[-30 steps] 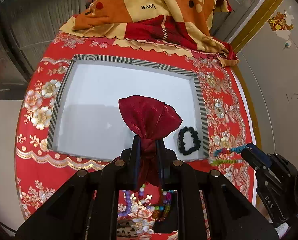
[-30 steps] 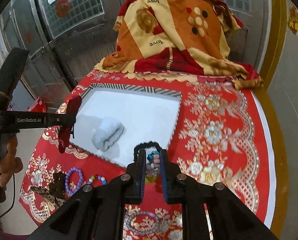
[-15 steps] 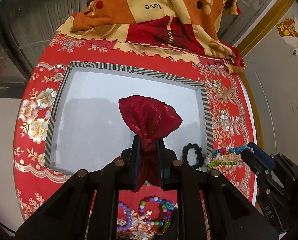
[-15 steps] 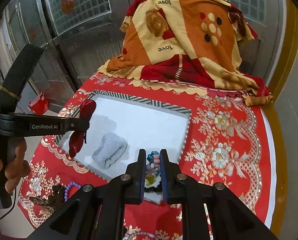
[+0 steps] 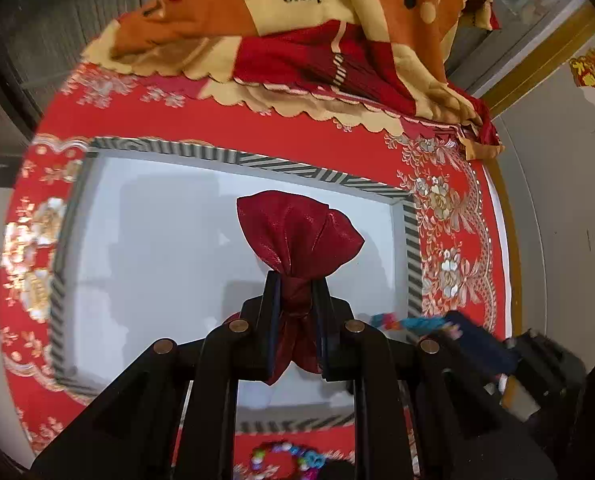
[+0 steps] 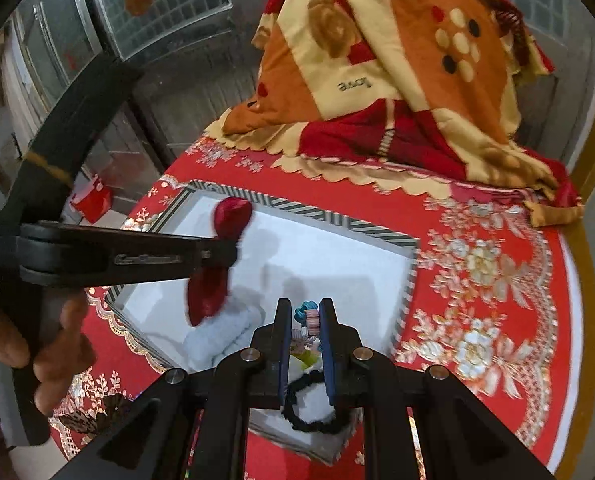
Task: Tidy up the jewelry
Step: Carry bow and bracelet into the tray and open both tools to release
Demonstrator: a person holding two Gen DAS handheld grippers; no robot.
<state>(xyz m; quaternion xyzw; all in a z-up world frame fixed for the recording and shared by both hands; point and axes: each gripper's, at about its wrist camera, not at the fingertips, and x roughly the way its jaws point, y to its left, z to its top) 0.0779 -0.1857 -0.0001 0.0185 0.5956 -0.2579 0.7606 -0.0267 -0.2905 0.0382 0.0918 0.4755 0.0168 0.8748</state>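
Left hand-held gripper [image 5: 295, 312] clamps the red pouch [image 5: 297, 232] by its neck, pouch pointing up over the white tray [image 5: 137, 248] at frame center. Right hand-held gripper [image 6: 304, 336] pinches a beaded bracelet [image 6: 307, 320] just right of the pouch, nearer it, probably going in next.

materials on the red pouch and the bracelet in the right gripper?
Red pouch: looks like thin woven fabric with a metallic sheen; it glints and gathers into creases where the left gripper pinches its neck. Bracelet: small beads in blue, pink and green, probably plastic or glass; too blurred to tell. It sits clamped in the right gripper.
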